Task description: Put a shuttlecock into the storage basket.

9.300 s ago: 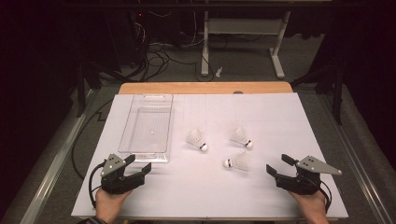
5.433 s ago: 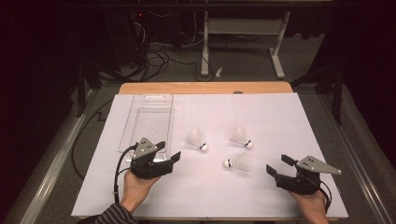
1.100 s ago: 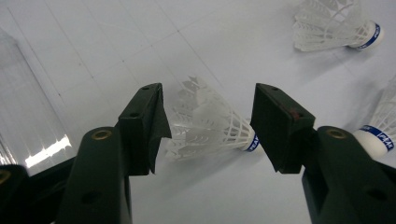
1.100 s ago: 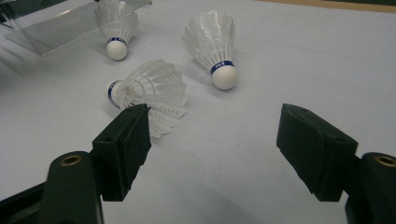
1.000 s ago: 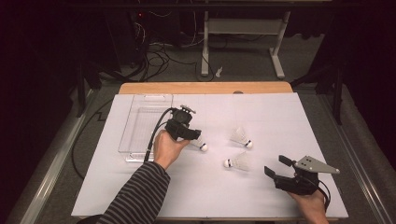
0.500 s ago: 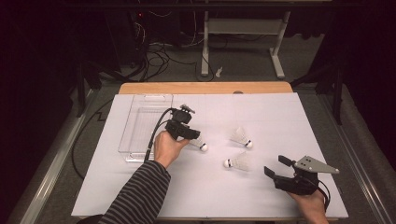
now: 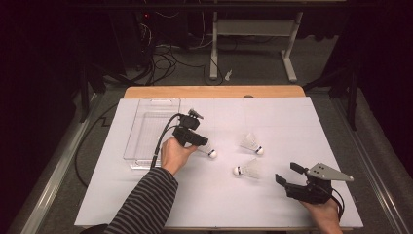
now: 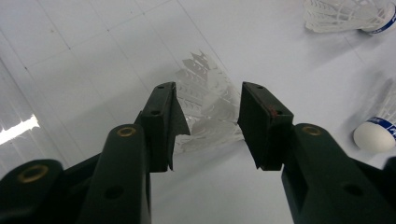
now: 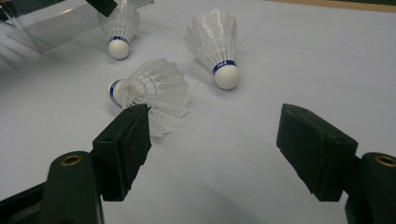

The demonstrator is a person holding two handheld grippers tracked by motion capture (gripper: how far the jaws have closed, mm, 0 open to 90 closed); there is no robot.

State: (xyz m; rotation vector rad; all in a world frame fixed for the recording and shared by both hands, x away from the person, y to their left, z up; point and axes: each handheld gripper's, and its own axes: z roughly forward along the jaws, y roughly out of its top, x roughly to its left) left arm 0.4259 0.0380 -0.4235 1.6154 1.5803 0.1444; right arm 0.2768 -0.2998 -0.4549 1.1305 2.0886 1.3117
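A dim room with cables and desk legs lies behind the surface (image 7: 146, 204), which is covered by a smooth white sheet over a wooden top.

At the left stands a clear plastic tray (image 7: 141, 127), hard-walled, oblong and glossy. Just right of it the left gripper (image 7: 200, 142) reaches over the nearest shuttlecock (image 8: 205, 100), which lies on its side on the sheet. The jaws have just been closing and now stand half apart, with the feathered skirt between them but not yet pinched.

The shuttlecock looks very light, with a thin, springy white skirt that would likely crush or bend under a hard squeeze. Its rounded cork head (image 7: 212, 153) with a blue band seems firmer. A gentle hold low on the skirt near the band should serve best.

Farther right lie a second shuttlecock (image 7: 252, 143) and a third shuttlecock (image 7: 247, 169), near each other but apart. At the far right the right gripper (image 7: 288, 176) rests near the front edge, its jaws wide apart and holding nothing.
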